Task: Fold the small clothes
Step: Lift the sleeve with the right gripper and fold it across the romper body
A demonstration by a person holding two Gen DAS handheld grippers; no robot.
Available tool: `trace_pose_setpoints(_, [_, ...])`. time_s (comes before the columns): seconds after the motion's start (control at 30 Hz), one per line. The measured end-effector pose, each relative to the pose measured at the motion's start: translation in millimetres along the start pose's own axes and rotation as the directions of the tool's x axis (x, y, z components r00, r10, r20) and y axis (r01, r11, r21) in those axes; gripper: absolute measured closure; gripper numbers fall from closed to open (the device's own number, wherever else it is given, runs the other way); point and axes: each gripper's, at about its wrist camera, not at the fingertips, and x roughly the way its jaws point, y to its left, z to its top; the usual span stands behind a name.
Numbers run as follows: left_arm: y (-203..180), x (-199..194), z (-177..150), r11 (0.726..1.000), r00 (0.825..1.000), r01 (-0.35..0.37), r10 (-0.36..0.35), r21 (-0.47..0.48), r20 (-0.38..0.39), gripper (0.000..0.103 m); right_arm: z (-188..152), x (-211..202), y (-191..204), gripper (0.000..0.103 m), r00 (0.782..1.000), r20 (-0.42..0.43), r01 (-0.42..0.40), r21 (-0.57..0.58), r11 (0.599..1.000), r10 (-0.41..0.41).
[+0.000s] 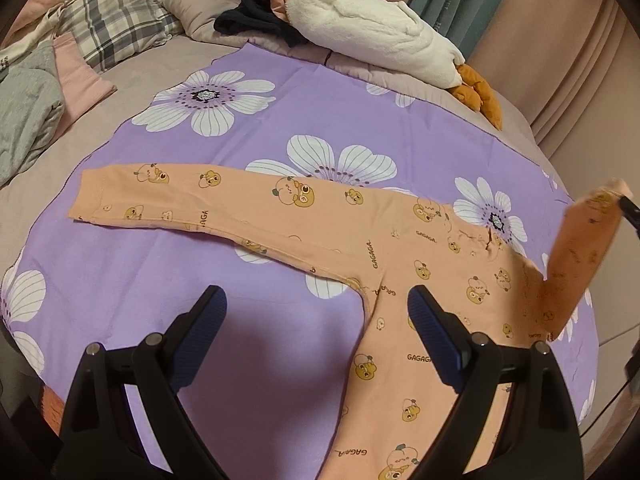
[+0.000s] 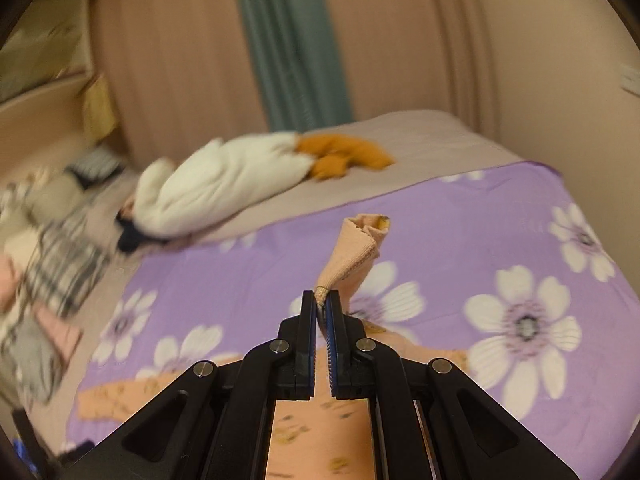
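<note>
A small peach long-sleeved shirt [image 1: 400, 264] with yellow cartoon prints lies on a purple flowered cloth [image 1: 200, 264] on the bed. Its left sleeve [image 1: 160, 196] is spread flat to the left. My left gripper [image 1: 316, 312] is open and empty, just above the shirt's left armpit. My right gripper [image 2: 320, 300] is shut on the cuff of the right sleeve [image 2: 354, 252] and holds it up off the cloth; the lifted sleeve also shows at the right of the left wrist view [image 1: 580, 256]. The shirt's lower body is hidden under the grippers.
A white plush goose [image 1: 372, 28] with orange feet lies at the back of the bed, beside a dark garment [image 1: 256, 16]. A plaid pillow [image 1: 116, 12], grey clothes [image 1: 28, 108] and pink clothes [image 1: 80, 76] are piled at the left. Curtains [image 2: 288, 40] hang behind.
</note>
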Motion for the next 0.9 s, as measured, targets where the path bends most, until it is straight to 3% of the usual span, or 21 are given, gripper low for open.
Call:
trace_pose_setpoints(0.17, [9.0,-0.2,-0.6,1.0,1.0,-0.004,0.003,-0.022,-0.014,0.011,-23.3,25.1,40.1,0.097,0.993,-0.089,-0.083,-0.055,0.995,0.077])
trace_pose_setpoints(0.43, [18.8,0.1,-3.1,0.999,1.0,-0.01,0.009,-0.037,-0.018,0.011,-63.6,54.6,82.5,0.097,0.97,-0.215,-0.14,-0.095,0.986,0.117])
trace_pose_setpoints(0.83, [20.4,8.5,-4.0,0.999,0.999,0.009,-0.011,-0.045,-0.036,0.011,-127.7,102.2,103.6,0.097,0.879,-0.441,-0.217,-0.034,0.976,0.181])
trace_pose_setpoints(0.9, [19.1,9.9,-3.9,0.999,0.999,0.013,-0.014,-0.045,-0.041,0.011,-131.2,104.5,104.3,0.088,0.864,-0.46,-0.238,-0.014,0.971,0.205])
